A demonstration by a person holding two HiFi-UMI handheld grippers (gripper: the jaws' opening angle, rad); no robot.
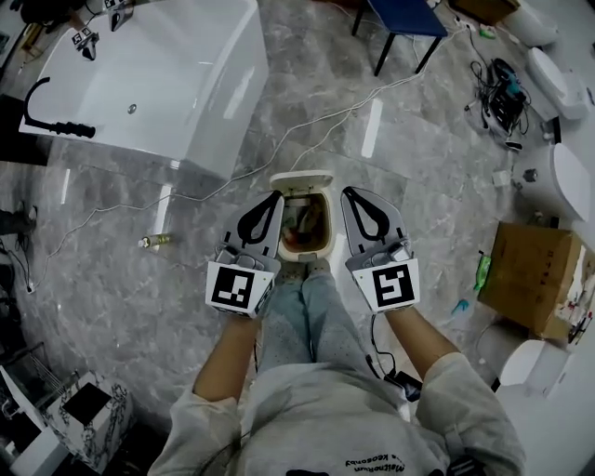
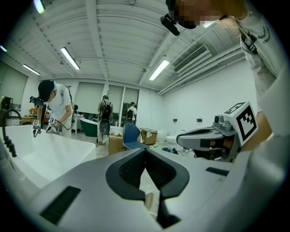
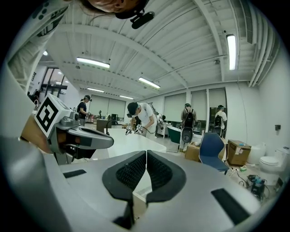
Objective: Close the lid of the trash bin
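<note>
A small cream trash bin point(image 1: 307, 253) stands on the floor in front of the person's feet. Its lid point(image 1: 301, 179) is raised at the far side and brownish rubbish shows inside. My left gripper point(image 1: 277, 196) hangs over the bin's left edge, my right gripper point(image 1: 347, 192) over its right edge. Both point away from the person, shut and holding nothing. In the left gripper view the jaws point(image 2: 146, 150) meet, and a pale bit of the bin point(image 2: 149, 200) shows below them. The right gripper view shows its jaws point(image 3: 146, 152) closed above a cream edge point(image 3: 139, 198).
A white bathtub point(image 1: 158, 74) stands at the far left, with a cable point(image 1: 242, 175) running across the floor from it. A small bottle point(image 1: 155, 241) lies left of the bin. A cardboard box point(image 1: 539, 279), toilets point(image 1: 558, 177) and a blue chair point(image 1: 402, 19) stand to the right.
</note>
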